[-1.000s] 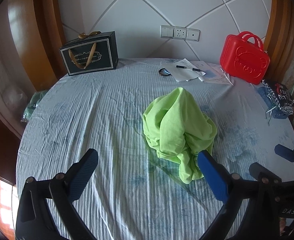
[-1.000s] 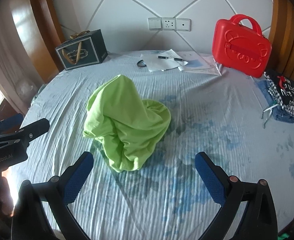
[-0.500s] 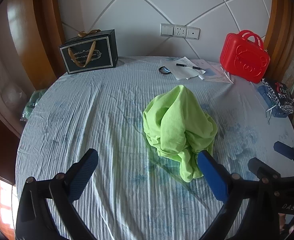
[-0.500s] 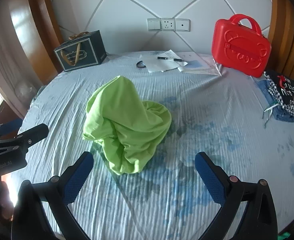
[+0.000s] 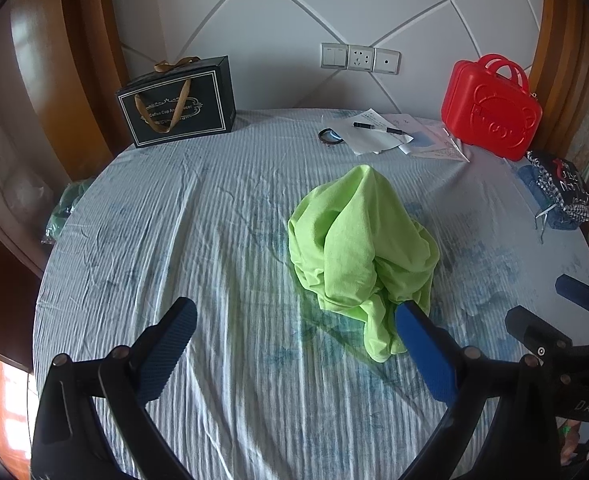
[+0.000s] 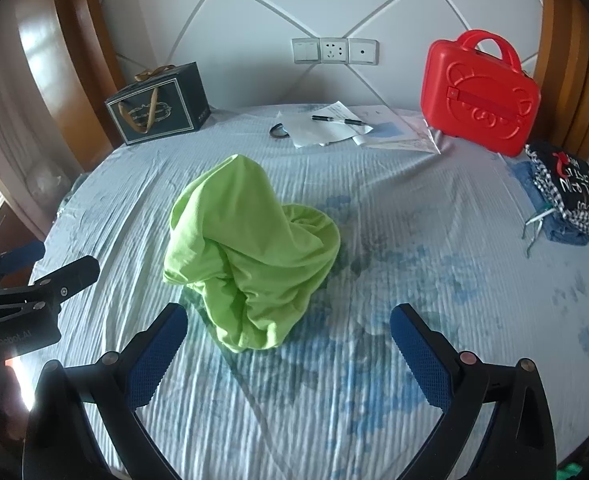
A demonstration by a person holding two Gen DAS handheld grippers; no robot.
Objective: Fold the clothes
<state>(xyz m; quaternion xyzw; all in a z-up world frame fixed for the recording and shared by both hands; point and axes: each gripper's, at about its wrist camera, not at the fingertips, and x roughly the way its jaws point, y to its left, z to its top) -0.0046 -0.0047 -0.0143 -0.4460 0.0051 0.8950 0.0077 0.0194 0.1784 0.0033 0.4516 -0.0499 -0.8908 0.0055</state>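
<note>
A lime-green garment point(image 5: 358, 248) point(image 6: 250, 252) lies crumpled in a peaked heap in the middle of the striped pale-blue bedsheet point(image 5: 214, 240) point(image 6: 434, 260). My left gripper point(image 5: 294, 344) hovers open on the near side of the heap, its right finger just in front of the garment's lower hem, nothing held. Open too is my right gripper point(image 6: 286, 344), with the heap's near edge just beyond its left finger. Each gripper shows at the side of the other's view: the right gripper point(image 5: 570, 312) and the left gripper point(image 6: 38, 272).
Along the far edge stand a dark gift bag point(image 5: 176, 106) point(image 6: 158, 106), papers with a pen point(image 5: 378, 130) point(image 6: 334, 122), and a red case point(image 5: 490, 110) point(image 6: 478, 98). Folded dark clothes point(image 5: 562, 196) point(image 6: 566, 196) lie at the right edge. A wooden frame curves around both sides.
Both grippers have drawn back very slightly from the heap; the garment has not moved and both stay open.
</note>
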